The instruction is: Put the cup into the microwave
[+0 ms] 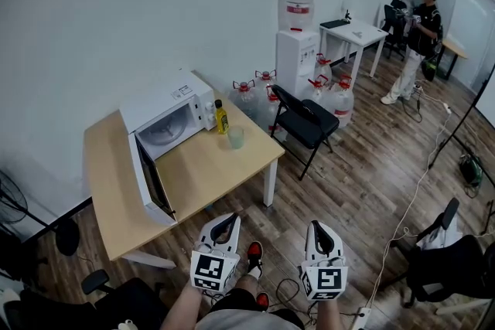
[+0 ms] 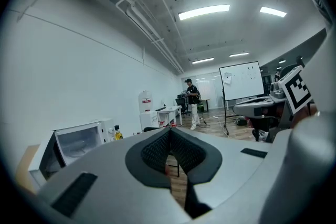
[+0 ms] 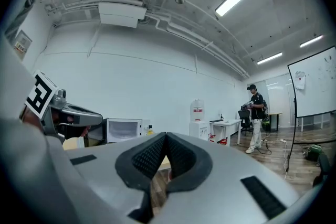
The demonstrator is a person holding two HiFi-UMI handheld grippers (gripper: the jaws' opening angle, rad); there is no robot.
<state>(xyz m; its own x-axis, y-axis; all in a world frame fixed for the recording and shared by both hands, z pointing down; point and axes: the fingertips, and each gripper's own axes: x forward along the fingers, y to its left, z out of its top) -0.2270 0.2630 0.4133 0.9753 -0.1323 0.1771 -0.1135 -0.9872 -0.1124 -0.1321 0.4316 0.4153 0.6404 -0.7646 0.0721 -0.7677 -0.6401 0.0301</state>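
While the left gripper [image 1: 225,222] and right gripper [image 1: 322,233] have jaws pressed together on nothing, the cup [image 1: 235,137], seemingly light plastic, stands well ahead of them beside the bottle [image 1: 221,117], so arriving without spreading could topple it.

Behind my left claw [image 1: 226,222] and right claw [image 1: 322,230] my forearms [image 1: 182,310] are cut off below; the yellow bottle [image 1: 221,118] has a label too small to read.

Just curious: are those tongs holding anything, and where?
Nothing is held: the left tongs and right tongs are shut and empty; the translucent green cup stands untouched.
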